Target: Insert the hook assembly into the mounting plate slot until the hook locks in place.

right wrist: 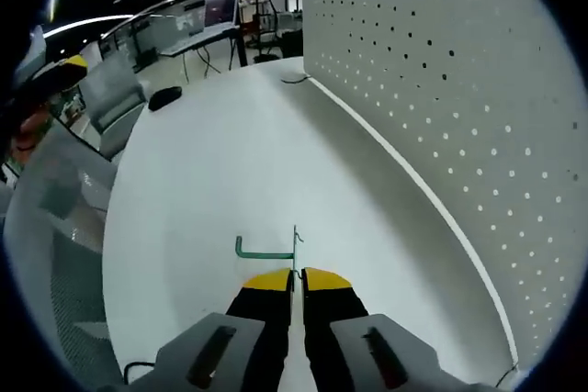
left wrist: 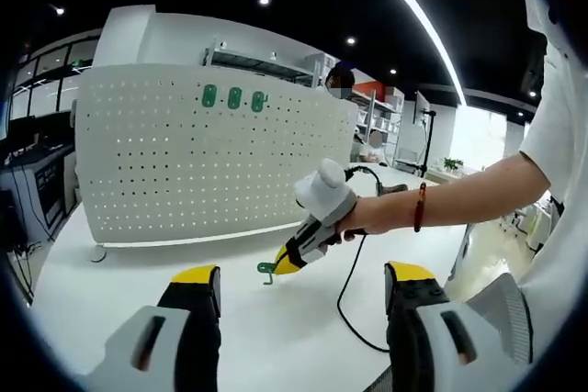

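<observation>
On the white table (left wrist: 138, 273), nearest to us in the left gripper view, our left gripper (left wrist: 301, 286) hovers low with its two yellow-tipped jaws wide apart and nothing between them; we judge it waits in reserve, kept back so that the work area is not covered. A little further, our right gripper (left wrist: 287, 262) comes in from the right, held by a hand (left wrist: 360, 218), and a black cable (left wrist: 347, 296) trails from it over the table. In the right gripper view the right gripper (right wrist: 296, 279) has its jaws pressed together on the green hook (right wrist: 266, 247), pinching it at its thin upright plate, so the bent arm of the hook points out to the side and stays free. We think this grip is chosen so that the back part can meet the board first. Whether the hook touches the table or hangs just above it, we cannot tell. Behind, the white perforated mounting plate (left wrist: 202, 158) stands upright on the table, well apart from the hook, and three green pieces (left wrist: 234, 97) already sit near its top edge. The insertion is not yet begun. Far behind are shelves (left wrist: 266, 61) and ceiling lights.
</observation>
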A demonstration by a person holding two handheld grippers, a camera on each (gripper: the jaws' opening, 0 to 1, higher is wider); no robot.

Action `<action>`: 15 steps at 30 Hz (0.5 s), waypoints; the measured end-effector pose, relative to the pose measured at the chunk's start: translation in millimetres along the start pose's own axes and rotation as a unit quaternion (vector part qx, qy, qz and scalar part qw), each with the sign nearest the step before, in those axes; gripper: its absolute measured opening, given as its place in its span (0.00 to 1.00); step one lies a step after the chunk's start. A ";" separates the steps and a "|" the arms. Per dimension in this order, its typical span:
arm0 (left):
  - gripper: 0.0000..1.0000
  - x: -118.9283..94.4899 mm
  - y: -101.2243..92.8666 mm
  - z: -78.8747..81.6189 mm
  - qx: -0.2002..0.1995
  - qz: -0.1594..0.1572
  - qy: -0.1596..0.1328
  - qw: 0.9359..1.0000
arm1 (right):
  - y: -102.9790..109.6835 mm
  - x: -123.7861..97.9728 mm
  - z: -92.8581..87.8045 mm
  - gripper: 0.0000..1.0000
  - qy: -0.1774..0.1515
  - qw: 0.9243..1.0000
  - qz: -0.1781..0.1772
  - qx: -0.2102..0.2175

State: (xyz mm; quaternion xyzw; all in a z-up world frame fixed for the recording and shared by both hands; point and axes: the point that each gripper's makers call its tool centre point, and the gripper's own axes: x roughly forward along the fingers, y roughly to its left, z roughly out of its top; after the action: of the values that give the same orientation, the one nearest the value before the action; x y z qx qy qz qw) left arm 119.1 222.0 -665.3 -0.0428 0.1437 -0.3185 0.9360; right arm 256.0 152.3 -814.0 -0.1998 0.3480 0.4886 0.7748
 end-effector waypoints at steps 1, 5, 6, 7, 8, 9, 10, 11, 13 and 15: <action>0.74 -0.8 -0.9 0.4 -0.001 0.000 -0.001 1.000 | 0.7 -2.1 1.3 0.02 -0.003 1.000 -0.002 0.002; 0.73 -2.4 -5.6 1.0 -0.008 -0.005 -0.001 1.000 | 5.9 -10.4 10.3 0.02 -0.026 0.999 -0.016 0.010; 0.72 -2.7 -6.8 1.1 -0.015 -0.007 0.000 1.000 | 7.3 -11.8 11.9 0.02 -0.029 0.999 -0.017 0.011; 0.72 -3.1 -7.0 1.8 -0.017 -0.006 -0.001 1.000 | 8.5 -13.5 13.9 0.02 -0.033 0.999 -0.018 0.014; 0.72 -3.9 -8.0 3.1 -0.016 -0.006 -0.003 1.000 | 10.8 -15.8 16.8 0.02 -0.040 0.999 -0.019 0.017; 0.72 -4.3 -9.1 4.0 -0.015 -0.008 -0.005 1.000 | 13.6 -18.3 18.1 0.02 -0.043 0.999 -0.018 0.017; 0.72 -4.6 -10.5 5.3 -0.018 -0.011 -0.006 1.000 | 15.1 -20.1 19.3 0.02 -0.044 0.999 -0.021 0.016; 0.71 -4.9 -11.4 5.9 -0.019 -0.012 -0.006 1.000 | 16.2 -23.3 21.6 0.02 -0.050 0.998 -0.027 0.012; 0.69 -5.8 -13.1 7.1 -0.021 -0.013 -0.007 1.000 | 19.7 -28.7 26.0 0.02 -0.063 0.997 -0.030 0.017; 0.67 -6.9 -14.3 8.3 -0.029 -0.013 -0.007 0.999 | 24.1 -33.3 31.4 0.02 -0.081 0.996 -0.029 0.019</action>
State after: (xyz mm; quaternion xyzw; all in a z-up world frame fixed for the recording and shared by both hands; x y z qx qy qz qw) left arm 108.0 214.7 -653.3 -0.0745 0.1454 -0.3261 0.9311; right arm 235.9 162.7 -767.5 -0.1549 0.2871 0.4736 0.8181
